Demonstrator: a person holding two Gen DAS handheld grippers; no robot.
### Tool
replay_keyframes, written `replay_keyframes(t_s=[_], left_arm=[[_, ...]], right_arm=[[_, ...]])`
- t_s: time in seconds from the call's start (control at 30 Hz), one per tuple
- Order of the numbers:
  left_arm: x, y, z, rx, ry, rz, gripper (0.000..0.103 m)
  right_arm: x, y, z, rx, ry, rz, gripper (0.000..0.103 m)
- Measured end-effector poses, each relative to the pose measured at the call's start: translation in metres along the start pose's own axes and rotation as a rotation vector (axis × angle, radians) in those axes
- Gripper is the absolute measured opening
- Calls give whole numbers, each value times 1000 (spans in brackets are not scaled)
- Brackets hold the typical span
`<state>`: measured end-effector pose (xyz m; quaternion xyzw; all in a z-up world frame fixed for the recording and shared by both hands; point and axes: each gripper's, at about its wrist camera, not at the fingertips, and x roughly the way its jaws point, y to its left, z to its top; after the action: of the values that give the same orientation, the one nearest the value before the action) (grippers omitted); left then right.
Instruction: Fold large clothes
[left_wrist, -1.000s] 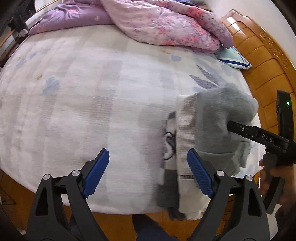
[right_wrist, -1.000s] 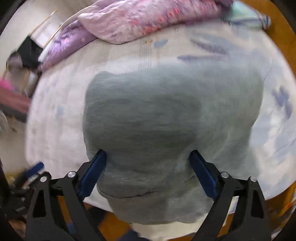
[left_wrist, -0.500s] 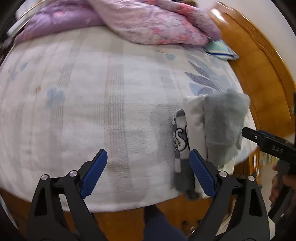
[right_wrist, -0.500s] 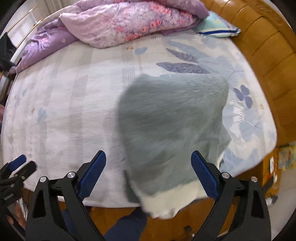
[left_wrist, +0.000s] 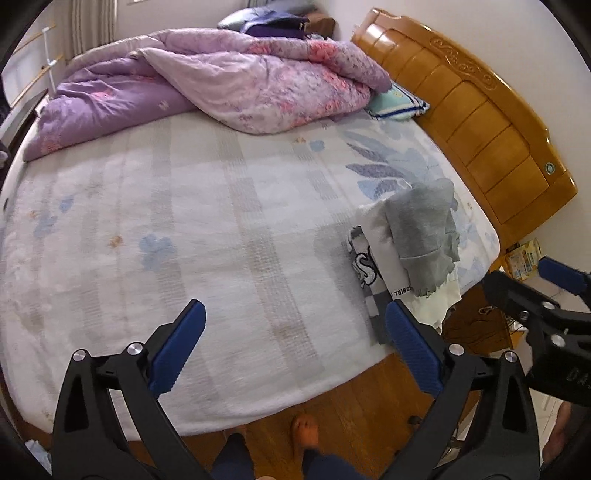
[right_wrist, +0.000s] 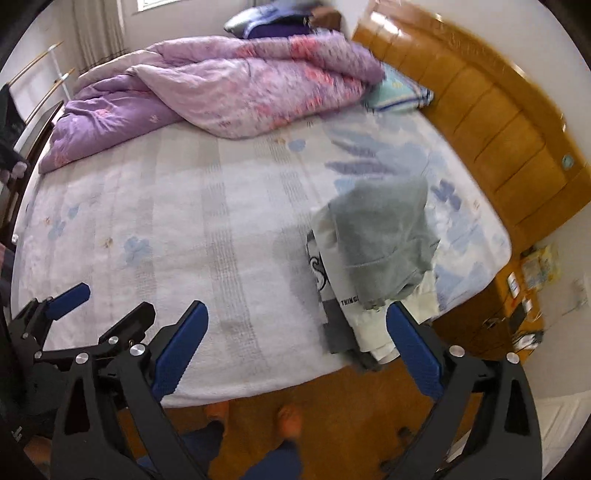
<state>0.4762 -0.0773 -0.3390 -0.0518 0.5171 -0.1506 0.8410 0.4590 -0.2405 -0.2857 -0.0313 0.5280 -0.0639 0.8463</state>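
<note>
Folded clothes stacked at the bed's corner, both our grippers released.

The grey garment (left_wrist: 423, 229) tops a folded pile (right_wrist: 356, 291) near the foot-side edge of the bed (left_wrist: 221, 206), beside the wooden headboard (left_wrist: 476, 107). Our left gripper (left_wrist: 293, 341) hangs spread over the near edge, the pile just beyond its right finger; our right gripper (right_wrist: 297, 343) is likewise spread, gripping nothing. A purple quilt (left_wrist: 221, 81) lies far back.

- White folded garment (left_wrist: 384, 254): black print "THING" along its lower edge, rest cut off.
- Right gripper (left_wrist: 554, 332) body: "DA", partly cropped.
- Grey-white garment (left_wrist: 360, 264): a large "S"-like graphic.
</note>
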Motion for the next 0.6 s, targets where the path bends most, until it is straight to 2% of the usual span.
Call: replay_keyframes(t_s=[0.2,0.37,0.6], left_arm=[[-53,4,-22,-14,-53,26,98],[-95,-4,-55,-24,-98,63,98],[-169,-19,-111,-45,-206,128,98]], right_arm=[[-46,15,-24,-19,-62,33,95],[-84,18,-55,-48,-110,70,95],[-146,19,-104,-87,-194,150,95]])
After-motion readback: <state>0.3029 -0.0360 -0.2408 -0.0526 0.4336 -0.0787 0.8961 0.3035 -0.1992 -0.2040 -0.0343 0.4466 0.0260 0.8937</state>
